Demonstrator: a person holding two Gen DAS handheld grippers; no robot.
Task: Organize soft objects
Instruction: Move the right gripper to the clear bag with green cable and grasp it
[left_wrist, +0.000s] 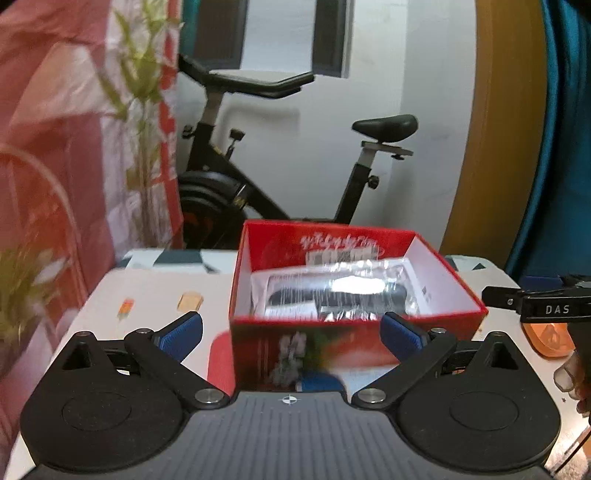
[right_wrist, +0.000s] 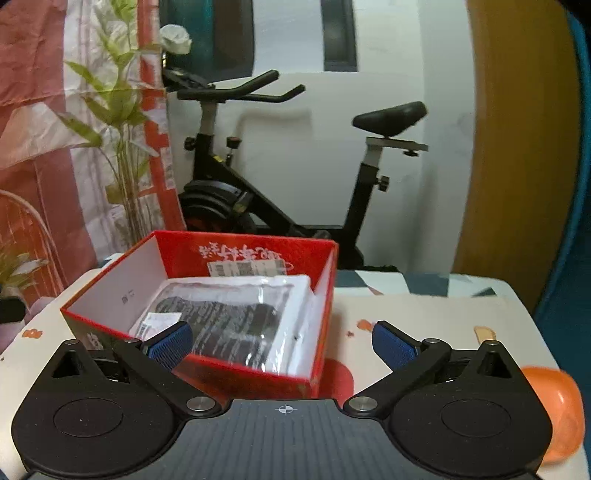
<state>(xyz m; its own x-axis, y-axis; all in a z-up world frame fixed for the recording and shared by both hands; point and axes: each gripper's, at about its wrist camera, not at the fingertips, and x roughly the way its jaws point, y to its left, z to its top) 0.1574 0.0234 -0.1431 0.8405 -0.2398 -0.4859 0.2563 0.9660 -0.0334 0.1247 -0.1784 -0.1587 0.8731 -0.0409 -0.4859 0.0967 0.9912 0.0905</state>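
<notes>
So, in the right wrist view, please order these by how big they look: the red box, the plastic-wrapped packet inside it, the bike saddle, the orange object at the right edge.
1. red box
2. plastic-wrapped packet
3. and 4. orange object and bike saddle: they look alike, and the orange object is cut off and much nearer, so I leave them unranked.

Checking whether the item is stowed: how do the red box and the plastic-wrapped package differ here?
The red box is rigid card with an open top; the package is soft, in glossy clear plastic. The box stands on the table; the package lies inside it, tilted against the right wall. The box is plain red outside; the package shows dark patterned fabric. Both grippers are open and hold neither.
</notes>
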